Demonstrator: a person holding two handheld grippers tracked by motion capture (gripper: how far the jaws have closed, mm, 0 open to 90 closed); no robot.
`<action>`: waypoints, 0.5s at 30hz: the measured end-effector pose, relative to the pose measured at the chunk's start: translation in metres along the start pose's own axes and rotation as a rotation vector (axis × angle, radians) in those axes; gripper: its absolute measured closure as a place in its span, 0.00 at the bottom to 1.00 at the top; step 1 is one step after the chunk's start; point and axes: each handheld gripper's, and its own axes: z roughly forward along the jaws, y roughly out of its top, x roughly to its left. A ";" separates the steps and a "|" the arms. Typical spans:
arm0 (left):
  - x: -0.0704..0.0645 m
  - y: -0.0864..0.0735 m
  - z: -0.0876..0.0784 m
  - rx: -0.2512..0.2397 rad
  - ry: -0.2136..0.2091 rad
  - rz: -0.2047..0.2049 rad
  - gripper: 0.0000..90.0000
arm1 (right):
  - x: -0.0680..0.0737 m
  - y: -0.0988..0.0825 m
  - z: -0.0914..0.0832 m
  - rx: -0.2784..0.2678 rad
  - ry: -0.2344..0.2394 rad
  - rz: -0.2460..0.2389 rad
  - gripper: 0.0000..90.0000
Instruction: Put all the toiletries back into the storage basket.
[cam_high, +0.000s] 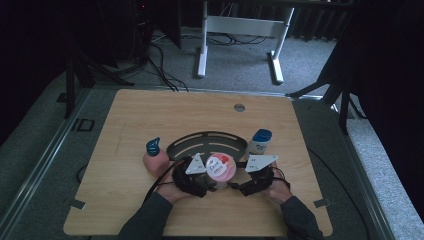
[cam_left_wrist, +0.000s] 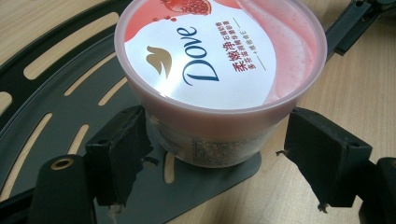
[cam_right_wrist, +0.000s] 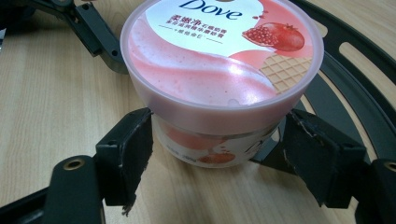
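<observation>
Two black two-jaw grippers flanked one squat pink plastic tub with a printed Dove lid (cam_high: 220, 167), which stood half on the near corner of a dark slotted fan-shaped tray (cam_high: 200, 139) and half on the pale wooden table (cam_high: 130, 115). The left gripper (cam_left_wrist: 219, 149) had one pad touching the tub's wall, while its other pad stood just clear, so its jaws were spread around the tub without clamping it. The right gripper (cam_right_wrist: 217, 142) likewise bracketed the tub with both jaws apart; one pad sat close under the lid rim, though whether it touched could not be told.

Judging from this, the tub straddled the tray's edge and could rock or tip if either side squeezed alone. Uneven closing might shove it sideways toward the pink bottle with a teal cap (cam_high: 155, 157) or the white bottle with a blue cap (cam_high: 259, 142) nearby. Pads catching under the lid rim might pry it loose.
</observation>
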 end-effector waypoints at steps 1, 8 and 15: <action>0.001 0.000 0.000 0.000 0.002 0.000 0.24 | -0.001 0.001 0.000 -0.001 -0.001 0.003 0.28; 0.004 -0.001 0.001 -0.004 0.014 0.002 0.24 | -0.006 0.001 0.004 -0.001 0.011 0.009 0.27; 0.007 0.000 0.001 -0.001 0.034 0.001 0.24 | -0.009 0.003 0.008 0.000 0.005 0.007 0.27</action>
